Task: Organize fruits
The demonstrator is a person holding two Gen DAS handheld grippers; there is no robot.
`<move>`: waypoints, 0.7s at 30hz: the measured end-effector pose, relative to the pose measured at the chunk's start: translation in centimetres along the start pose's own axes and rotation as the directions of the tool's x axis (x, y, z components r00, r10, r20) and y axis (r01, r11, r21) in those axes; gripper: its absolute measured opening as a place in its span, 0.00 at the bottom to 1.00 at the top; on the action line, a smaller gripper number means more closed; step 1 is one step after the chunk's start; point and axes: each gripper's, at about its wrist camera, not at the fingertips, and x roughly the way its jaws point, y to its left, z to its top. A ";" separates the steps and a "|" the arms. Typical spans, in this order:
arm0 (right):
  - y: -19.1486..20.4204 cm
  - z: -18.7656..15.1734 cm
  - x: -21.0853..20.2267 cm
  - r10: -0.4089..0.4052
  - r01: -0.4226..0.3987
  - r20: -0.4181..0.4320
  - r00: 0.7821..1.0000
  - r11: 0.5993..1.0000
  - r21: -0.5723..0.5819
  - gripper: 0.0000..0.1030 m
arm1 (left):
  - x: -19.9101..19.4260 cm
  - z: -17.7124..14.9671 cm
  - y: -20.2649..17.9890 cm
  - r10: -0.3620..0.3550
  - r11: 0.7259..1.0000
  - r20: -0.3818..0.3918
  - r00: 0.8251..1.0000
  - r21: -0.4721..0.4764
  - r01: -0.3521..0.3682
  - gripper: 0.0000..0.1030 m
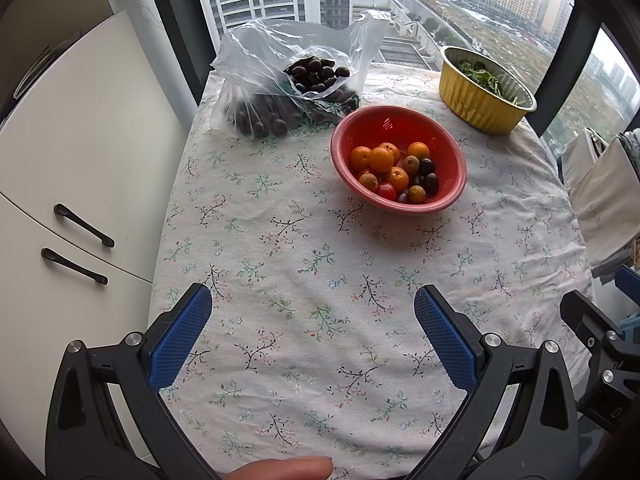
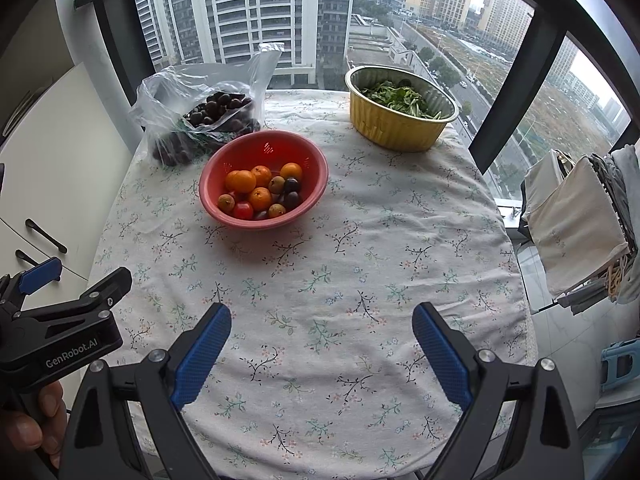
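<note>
A red colander bowl (image 1: 448,152) (image 2: 236,152) sits on the floral tablecloth and holds small oranges (image 1: 381,159) (image 2: 244,181), dark plums (image 1: 426,167) (image 2: 291,185), brownish loquats and a red tomato. Behind it at the left lies a clear plastic bag of dark fruit (image 1: 312,74) (image 2: 218,106). My left gripper (image 1: 313,302) is open and empty above the near table, well short of the bowl. My right gripper (image 2: 322,316) is open and empty, also near the table's front. The left gripper also shows at the left edge of the right wrist view (image 2: 76,280).
A gold foil tray of green leaves (image 1: 472,100) (image 2: 384,128) stands at the back right. White cabinets with black handles (image 1: 82,226) flank the table's left side. A drying rack with cloths (image 2: 576,216) stands at the right. Windows lie behind the table.
</note>
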 end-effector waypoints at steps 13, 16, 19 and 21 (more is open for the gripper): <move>-0.1 0.1 0.1 0.003 -0.003 0.000 1.000 1.000 -0.008 0.91 | 0.4 -0.3 -0.2 -0.003 1.000 -0.003 1.000 0.007 0.003 1.00; 0.0 0.1 0.1 0.003 -0.003 -0.001 1.000 1.000 -0.007 0.91 | 0.4 -0.2 -0.2 -0.003 1.000 -0.003 1.000 0.006 0.003 1.00; 0.0 0.1 0.1 0.003 -0.003 -0.002 1.000 1.000 -0.008 0.91 | 0.4 -0.3 -0.2 -0.004 1.000 -0.004 1.000 0.006 0.004 1.00; 0.0 0.1 0.1 0.003 -0.003 -0.002 1.000 1.000 -0.009 0.91 | 0.4 -0.2 -0.2 -0.004 1.000 -0.004 1.000 0.006 0.004 1.00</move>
